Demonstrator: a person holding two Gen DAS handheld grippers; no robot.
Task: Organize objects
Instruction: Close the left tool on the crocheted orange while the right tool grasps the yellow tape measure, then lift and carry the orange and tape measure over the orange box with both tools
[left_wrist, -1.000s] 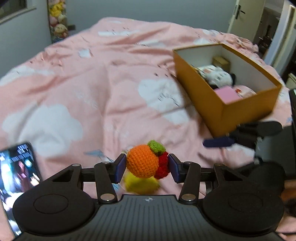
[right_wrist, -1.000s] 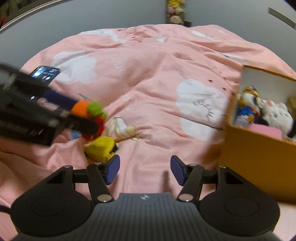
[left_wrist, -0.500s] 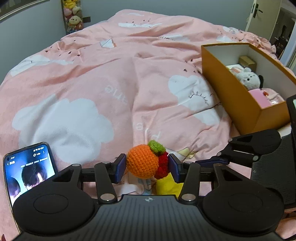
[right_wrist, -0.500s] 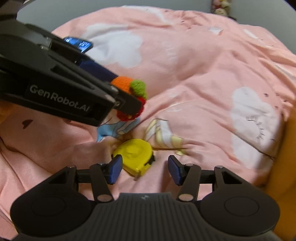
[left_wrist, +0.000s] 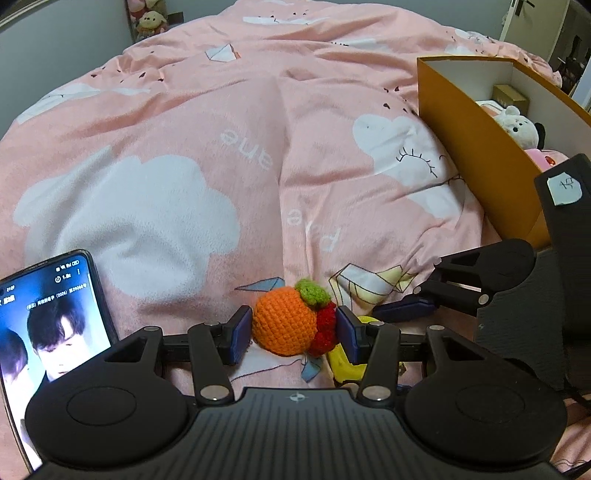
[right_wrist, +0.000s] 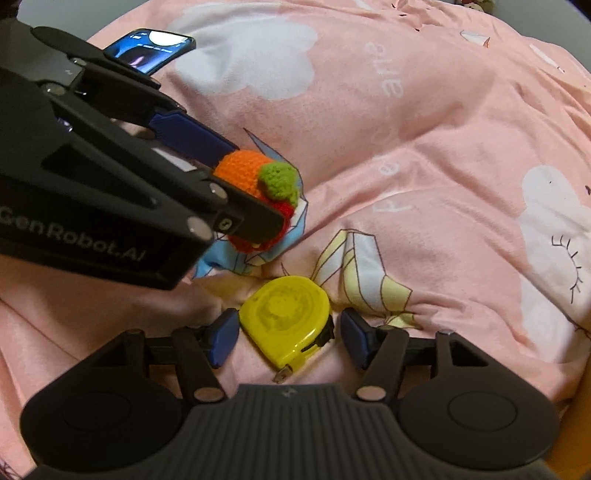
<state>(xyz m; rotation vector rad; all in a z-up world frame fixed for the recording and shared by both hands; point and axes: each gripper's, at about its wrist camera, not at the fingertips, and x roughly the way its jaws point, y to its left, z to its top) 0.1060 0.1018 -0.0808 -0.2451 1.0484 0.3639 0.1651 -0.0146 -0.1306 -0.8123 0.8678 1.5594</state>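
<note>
Your left gripper (left_wrist: 291, 330) has its jaws about half closed, pads pressed on either side of the crocheted fruit toy (left_wrist: 286, 325), which you hold clear of the bed (left_wrist: 221, 155), presumably so it can go to the orange box (left_wrist: 476, 155) where other soft toys already sit. Your right gripper (right_wrist: 286, 339) has just widened its jaws and holds nothing; they straddle the yellow tape measure (right_wrist: 286, 321), which lies flat on the bed in a fold of the cover. The tape measure sits between the pads with a small gap on each side, so closing there looks like the next move.
</note>
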